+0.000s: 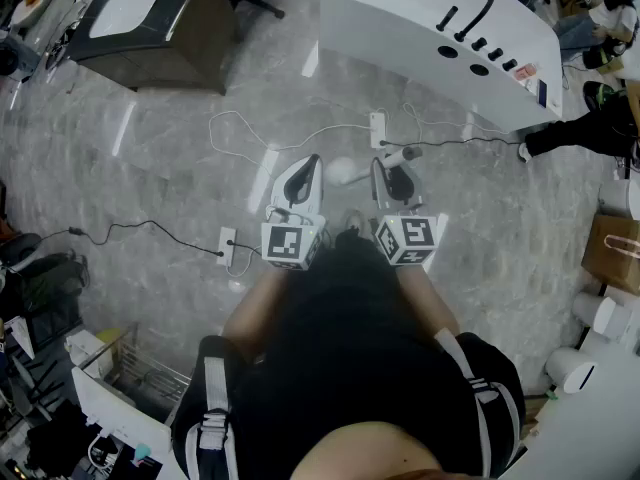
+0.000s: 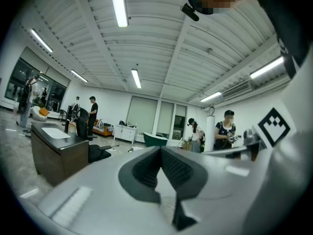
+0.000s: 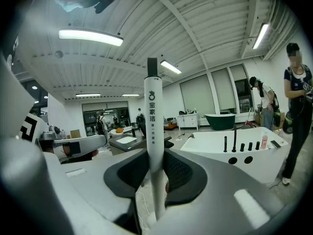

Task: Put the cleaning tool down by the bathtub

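The cleaning tool (image 3: 152,121) is a white stick handle with a dark tip and printed characters. It stands upright between the pads of my right gripper (image 3: 155,173), which is shut on it. From the head view the right gripper (image 1: 392,176) is held over the marble floor with the handle (image 1: 405,155) poking out to the right. The white bathtub (image 1: 430,28) with black taps lies farther ahead; in the right gripper view the bathtub (image 3: 234,153) is ahead on the right. My left gripper (image 1: 303,180) hangs beside the right one. Its pads (image 2: 176,168) meet at the tips with nothing between them.
A dark cabinet with a white basin top (image 1: 150,23) stands at the far left. Power strips (image 1: 228,245) and cables (image 1: 250,128) trail across the floor. A person's legs (image 1: 580,133) are by the tub's right end. A paper bag (image 1: 612,253) and white rolls (image 1: 598,316) sit at the right.
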A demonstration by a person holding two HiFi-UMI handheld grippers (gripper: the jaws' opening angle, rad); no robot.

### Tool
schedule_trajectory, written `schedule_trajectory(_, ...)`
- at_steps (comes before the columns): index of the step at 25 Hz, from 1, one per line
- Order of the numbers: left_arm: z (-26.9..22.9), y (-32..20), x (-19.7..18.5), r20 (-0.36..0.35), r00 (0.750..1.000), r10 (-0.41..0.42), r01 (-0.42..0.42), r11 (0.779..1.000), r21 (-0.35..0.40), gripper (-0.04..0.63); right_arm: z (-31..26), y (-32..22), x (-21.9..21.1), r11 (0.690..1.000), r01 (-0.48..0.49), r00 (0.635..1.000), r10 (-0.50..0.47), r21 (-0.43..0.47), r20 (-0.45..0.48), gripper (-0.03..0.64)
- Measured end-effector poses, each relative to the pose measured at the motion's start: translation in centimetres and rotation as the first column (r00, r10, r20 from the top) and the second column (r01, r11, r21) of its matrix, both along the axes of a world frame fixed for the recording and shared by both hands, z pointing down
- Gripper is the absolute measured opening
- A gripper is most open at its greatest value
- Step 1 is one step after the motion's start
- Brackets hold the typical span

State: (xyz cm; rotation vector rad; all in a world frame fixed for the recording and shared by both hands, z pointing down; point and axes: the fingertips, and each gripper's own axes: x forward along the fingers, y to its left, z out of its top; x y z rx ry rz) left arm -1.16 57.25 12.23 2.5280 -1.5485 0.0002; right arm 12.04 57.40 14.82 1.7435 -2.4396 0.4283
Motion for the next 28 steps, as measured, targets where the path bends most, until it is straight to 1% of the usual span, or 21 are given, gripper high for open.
schedule_trajectory(3,-0.3,0.1,-0.1,0.004,1.000,0.019,-0.019,0.999,0.029,0.008,-0.1,0.2,-0.3,1.000,-0.005,1.000,0.005,0.000,-0.001,0.097)
schedule_trajectory(10,-0.3,0.2,-0.8,-0.002,1.000,0.016,-0.016,1.000,0.020,0.008,-0.3,0.4,-0.7,1.000,-0.013,1.000,0.013,0.002,-0.006,0.097)
schedule_trajectory(14,-0.2,0.2,-1.4,-0.010,1.000,0.024,-0.024,1.000,0.021,0.008,-0.4,0.3,-1.1,1.000,-0.025,1.000,0.025,0.003,0.010,0.097)
schedule_trajectory(17,0.1,0.3,-2.1,-0.010,0.999,0.038,-0.038,0.999,0.028,0.008,-0.3,0.2,-1.7,0.999,-0.034,0.999,0.034,0.000,0.021,0.097)
schedule_trajectory(25,0.1,0.4,-4.7,-0.011,0.998,0.061,-0.061,0.997,0.040,0.008,0.0,0.2,-3.7,0.997,-0.071,0.997,0.071,0.005,0.008,0.097)
schedule_trajectory(28,0.1,0.1,-5.6,-0.012,0.998,0.065,-0.065,0.997,0.030,0.008,0.2,-0.1,-4.4,0.996,-0.085,0.996,0.085,0.008,0.003,0.097)
